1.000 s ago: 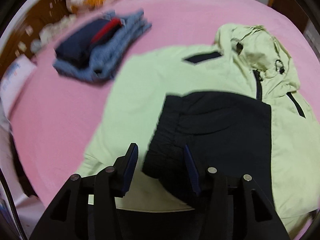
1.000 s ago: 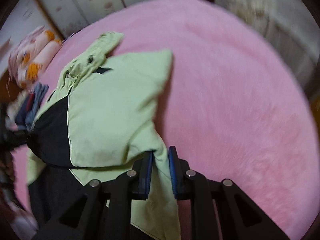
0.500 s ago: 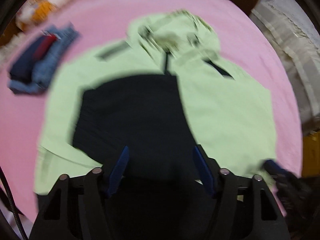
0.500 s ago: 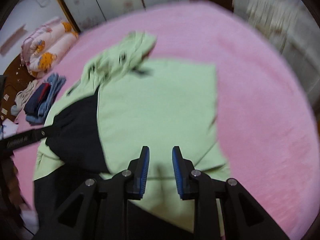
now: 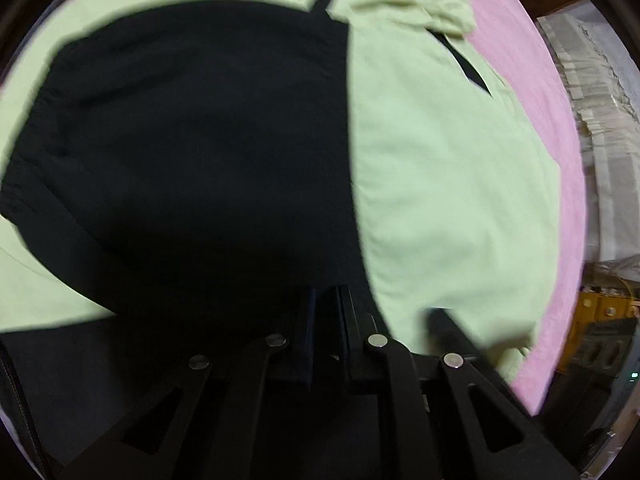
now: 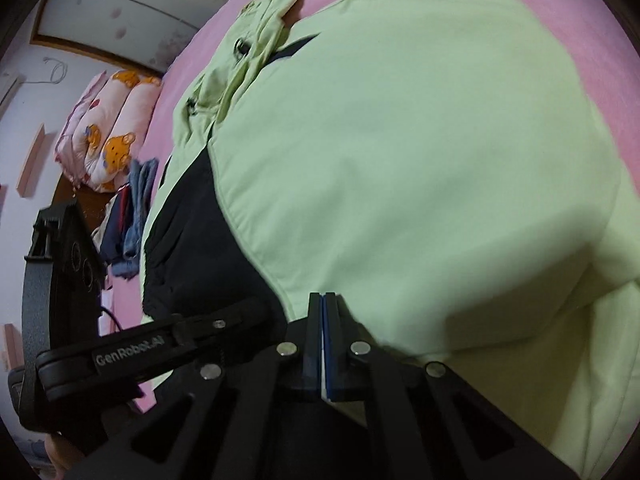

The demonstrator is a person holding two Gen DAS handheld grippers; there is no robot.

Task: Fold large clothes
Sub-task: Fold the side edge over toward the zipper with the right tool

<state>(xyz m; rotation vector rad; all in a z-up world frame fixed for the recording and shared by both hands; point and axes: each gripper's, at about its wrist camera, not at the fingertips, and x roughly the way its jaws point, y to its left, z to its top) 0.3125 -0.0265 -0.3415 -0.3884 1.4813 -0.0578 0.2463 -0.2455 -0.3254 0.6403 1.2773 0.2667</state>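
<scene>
Here, left tool [image 5: 325,312] nearly closed on jacket [image 6: 400,160] black hem, right tool [image 6: 323,316] clamped at green edge, pink bed [image 6: 580,20].

A pale green and black hooded jacket [image 6: 400,152] lies spread flat on pink bedding, filling most of both views. In the right wrist view its hood [image 6: 256,36] is crumpled at upper left, the black panel [image 6: 196,240] at left centre. In the left wrist view the black panel [image 5: 192,152] fills the left and centre, green at right.

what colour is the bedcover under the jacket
Pink, clearest in the right wrist view: bedcover, jacket.
</scene>
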